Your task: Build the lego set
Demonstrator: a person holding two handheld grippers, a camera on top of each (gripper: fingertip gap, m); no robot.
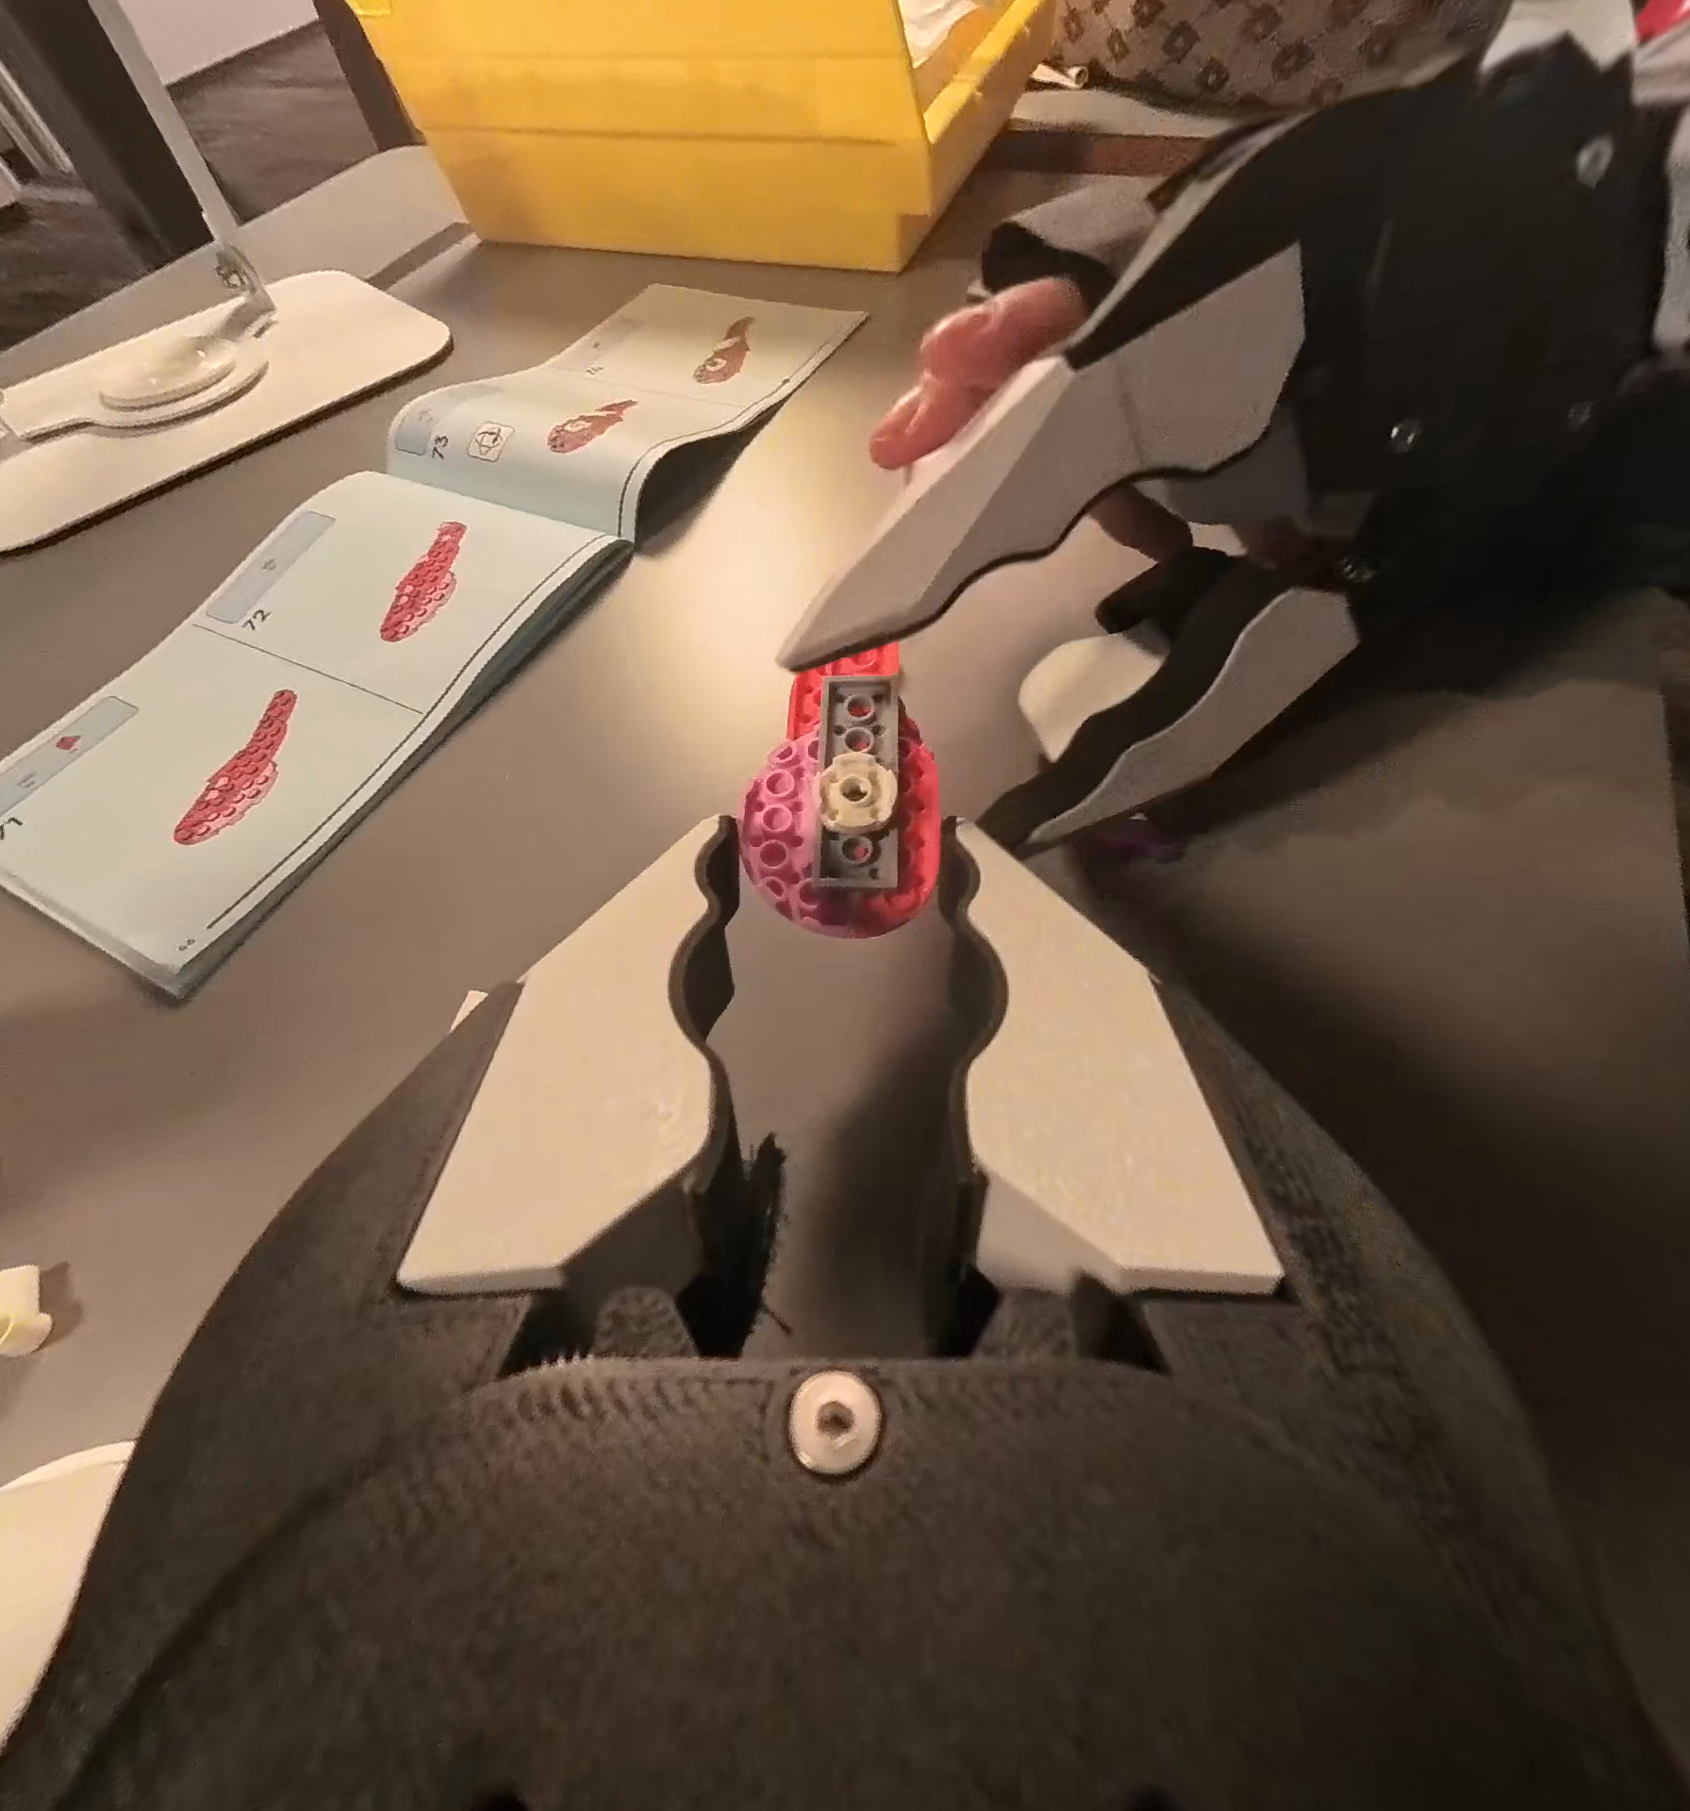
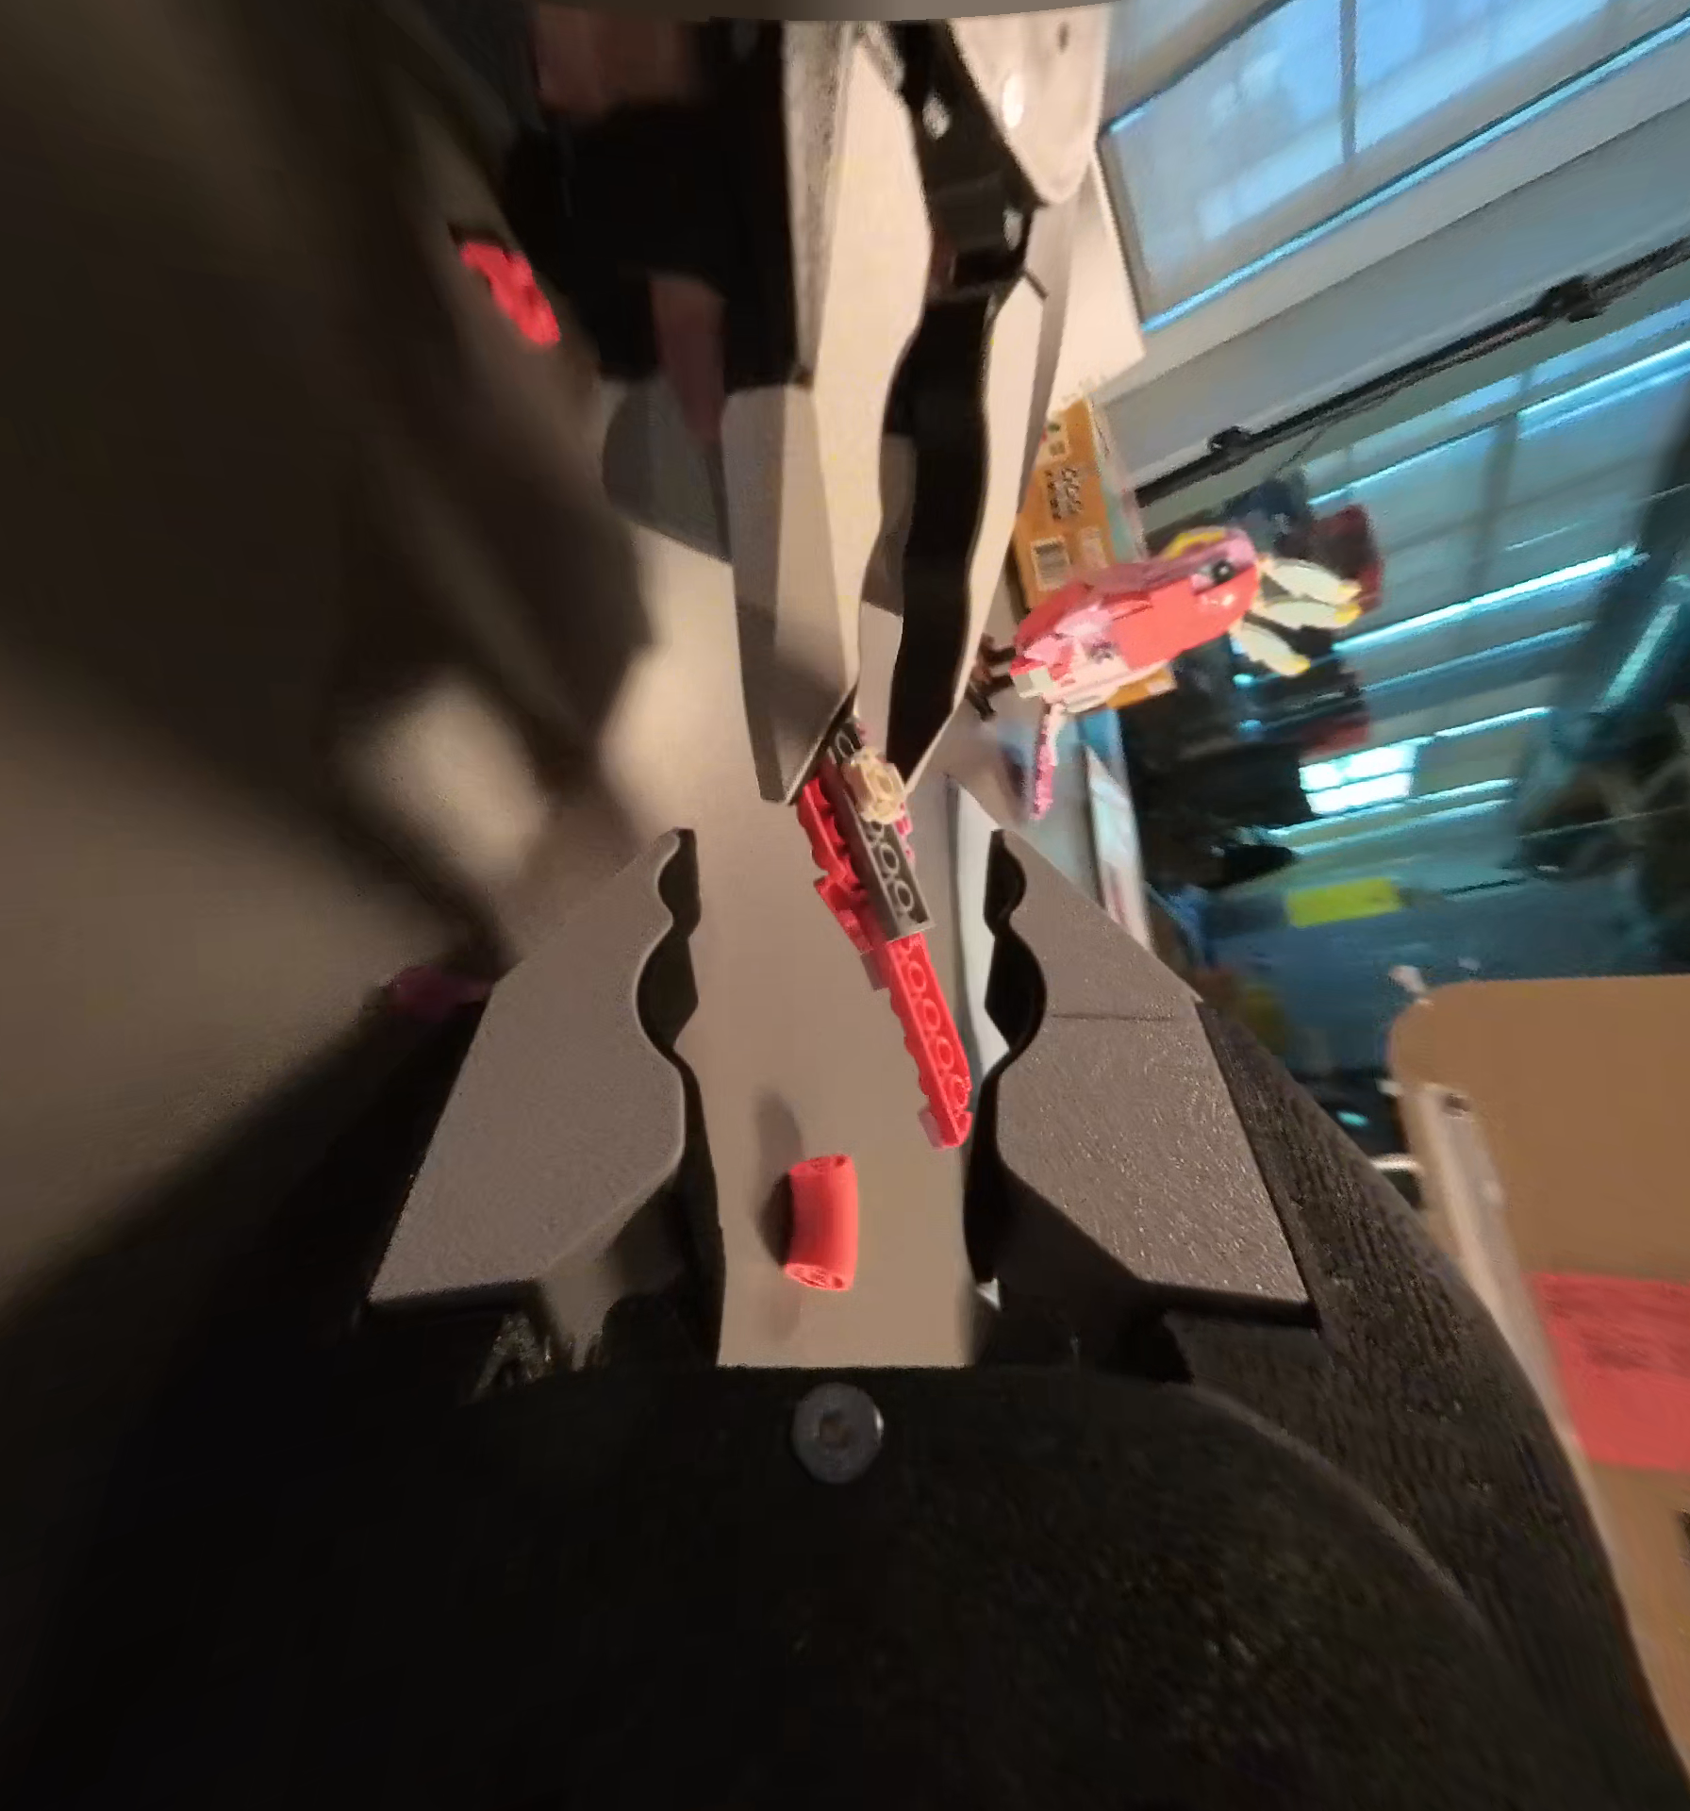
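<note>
While right tool (image 2: 841, 843) gapes, left tool (image 1: 839, 862) clamps brick model (image 1: 846, 813).

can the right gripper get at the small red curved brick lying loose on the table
Probably yes. The right gripper stands open and grips nothing, and the red curved brick lies in the open on the table. The brick assembly held by the left gripper hangs close beside.

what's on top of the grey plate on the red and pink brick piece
A small cream round stud piece sits on the grey plate, near its middle. The rest of the plate's upper face is bare. Its far end lies under the right gripper's upper fingertip, so that end is hidden.
</note>
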